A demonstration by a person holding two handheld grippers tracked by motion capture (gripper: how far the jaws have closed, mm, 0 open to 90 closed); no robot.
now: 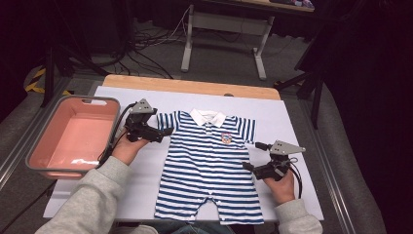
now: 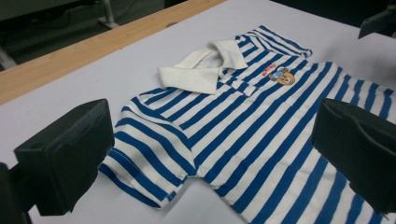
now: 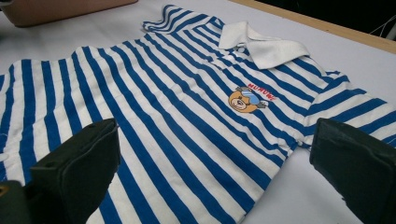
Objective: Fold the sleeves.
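A blue-and-white striped baby romper (image 1: 209, 165) with a white collar (image 1: 208, 117) and a bear badge (image 1: 226, 138) lies flat, face up, on a white sheet (image 1: 292, 122). My left gripper (image 1: 164, 134) is at the romper's left sleeve, open. In the left gripper view its jaws (image 2: 212, 163) stand wide apart over that sleeve (image 2: 149, 140), holding nothing. My right gripper (image 1: 253, 156) is beside the romper's right edge, below the right sleeve, also open. In the right gripper view its jaws (image 3: 215, 177) straddle the striped body (image 3: 177, 116) under the badge (image 3: 247, 99).
A pink tub (image 1: 73, 141) with a grey rim sits at the sheet's left, just behind my left hand. The wooden table edge (image 1: 190, 87) runs along the back. Beyond it, table legs and cables are on the floor.
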